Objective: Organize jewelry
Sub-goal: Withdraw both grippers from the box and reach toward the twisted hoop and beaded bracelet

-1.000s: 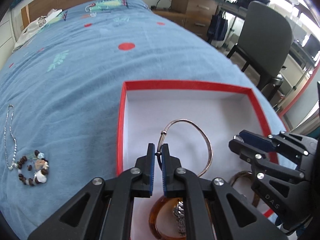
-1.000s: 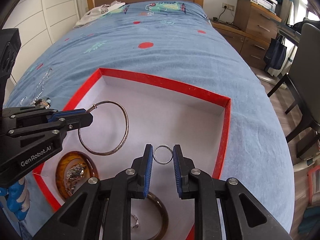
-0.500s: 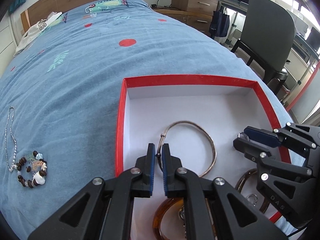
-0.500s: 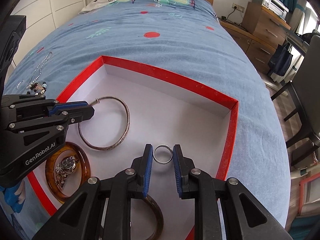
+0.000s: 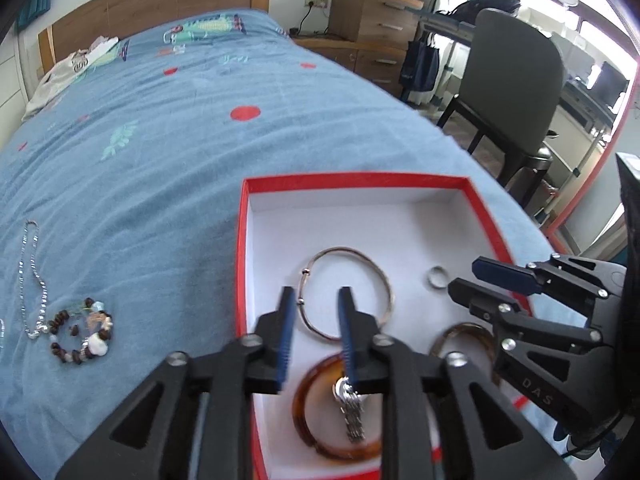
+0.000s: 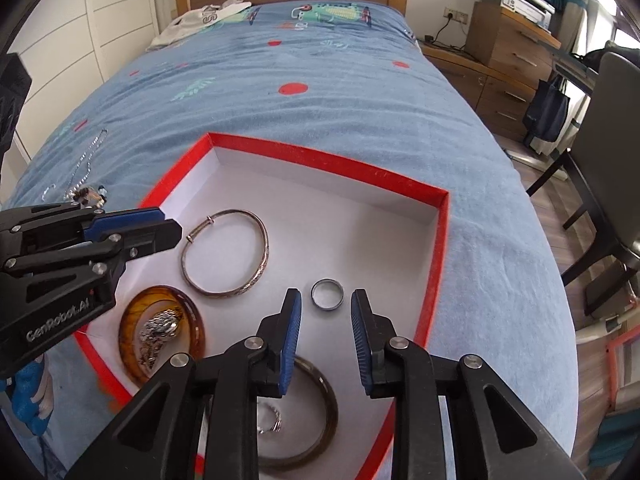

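Both my grippers hang spread and empty: left gripper (image 5: pixel 316 300) above the thin silver bangle (image 5: pixel 347 293), right gripper (image 6: pixel 326 304) framing the small silver ring (image 6: pixel 327 295), both lying flat inside the red-walled white box (image 6: pixel 438 248).

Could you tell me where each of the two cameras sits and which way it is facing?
Left wrist: sits on the left gripper, looking along its open fingers over the red-rimmed white box toward the wooden headboard; the right gripper shows at right.
Right wrist: sits on the right gripper, facing the same box from its other side; the left gripper shows at left.
Shared: box, thin silver bangle, small silver ring.
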The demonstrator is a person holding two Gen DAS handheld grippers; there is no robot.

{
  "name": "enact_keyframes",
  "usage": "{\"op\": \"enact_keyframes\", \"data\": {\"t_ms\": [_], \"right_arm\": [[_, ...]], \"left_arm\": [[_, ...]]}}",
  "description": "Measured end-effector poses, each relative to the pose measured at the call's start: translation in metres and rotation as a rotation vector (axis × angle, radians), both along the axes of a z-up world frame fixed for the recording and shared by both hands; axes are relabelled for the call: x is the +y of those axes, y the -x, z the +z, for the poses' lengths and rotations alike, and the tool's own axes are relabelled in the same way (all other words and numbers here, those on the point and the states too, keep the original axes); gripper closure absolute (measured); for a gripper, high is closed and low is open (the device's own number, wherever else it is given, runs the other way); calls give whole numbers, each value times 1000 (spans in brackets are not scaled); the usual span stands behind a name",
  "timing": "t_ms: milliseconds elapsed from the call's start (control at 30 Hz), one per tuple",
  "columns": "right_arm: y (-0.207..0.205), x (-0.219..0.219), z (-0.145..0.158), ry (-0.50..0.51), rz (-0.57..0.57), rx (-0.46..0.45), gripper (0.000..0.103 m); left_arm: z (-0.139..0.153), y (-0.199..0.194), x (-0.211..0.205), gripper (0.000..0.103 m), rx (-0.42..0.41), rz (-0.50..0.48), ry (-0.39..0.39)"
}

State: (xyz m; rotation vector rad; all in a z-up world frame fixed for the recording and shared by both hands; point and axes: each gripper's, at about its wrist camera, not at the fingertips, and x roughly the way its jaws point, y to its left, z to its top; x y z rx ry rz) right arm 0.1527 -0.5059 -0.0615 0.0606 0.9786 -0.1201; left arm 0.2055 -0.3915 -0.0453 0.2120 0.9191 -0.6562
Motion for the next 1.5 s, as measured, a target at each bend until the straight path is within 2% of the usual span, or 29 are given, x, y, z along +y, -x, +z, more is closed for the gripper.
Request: {"op": "enact_keyframes", "data": {"t_ms": [333, 667, 867, 1100, 1400, 1500], "right_arm": [[37, 42, 44, -28, 0, -63, 71], [86, 101, 88, -35, 28, -115, 71], [110, 136, 116, -19, 41, -153, 70], [132, 173, 133, -16, 44, -177, 66], [140, 211, 134, -24, 60, -173, 65], [136, 223, 134, -25, 78, -171, 64]], "left_arm": [[56, 45, 53, 73, -86, 27, 31], [111, 91, 141, 71, -190, 118, 47], [133, 113, 190, 71, -224, 158, 79], [143, 127, 248, 71, -254, 198, 109], [139, 129, 310, 71, -264, 269, 105], [135, 128, 329, 65, -261, 301, 97]]}}
